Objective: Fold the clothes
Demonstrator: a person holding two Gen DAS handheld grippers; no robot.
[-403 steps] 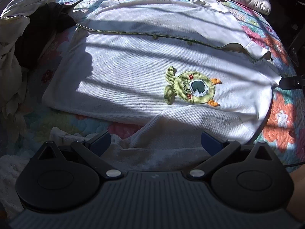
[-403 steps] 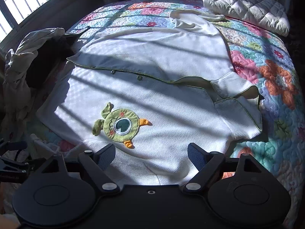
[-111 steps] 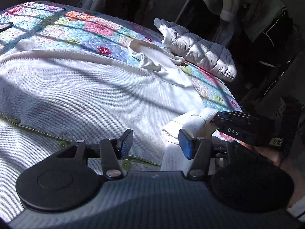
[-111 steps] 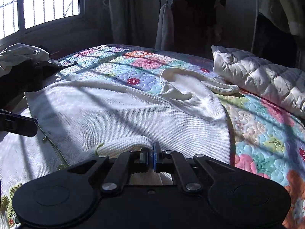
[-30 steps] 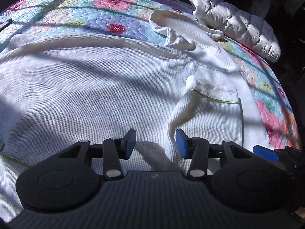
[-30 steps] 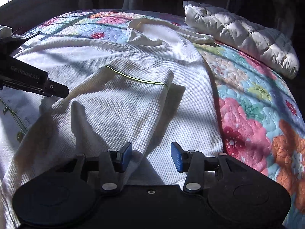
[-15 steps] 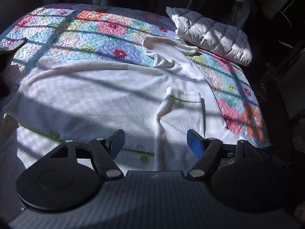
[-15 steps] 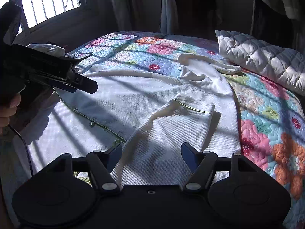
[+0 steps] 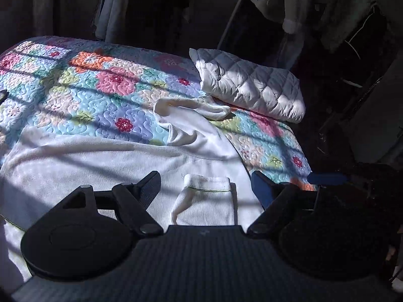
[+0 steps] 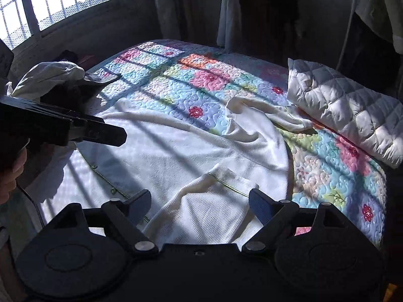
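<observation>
A heap of clothes (image 10: 47, 78) lies at the bed's left edge. The left claw (image 9: 205, 188) hangs above the bed with jaws wide apart, holding nothing. The white garment (image 10: 176, 148) lies spread on the floral quilt (image 10: 176, 75), one green-trimmed sleeve (image 10: 214, 201) folded onto its body. The right claw (image 10: 199, 205) is likewise spread and empty. A quilted pillow (image 10: 340, 105) rests at the right.

Bed covered by floral patchwork quilt (image 10: 201, 75), barred with sunlight and shadow. White quilted pillow (image 10: 345, 108) at the far right edge. Barred window (image 10: 50, 2) beyond the far left corner. Dark garments on a hanging rack (image 9: 314, 5) behind the bed.
</observation>
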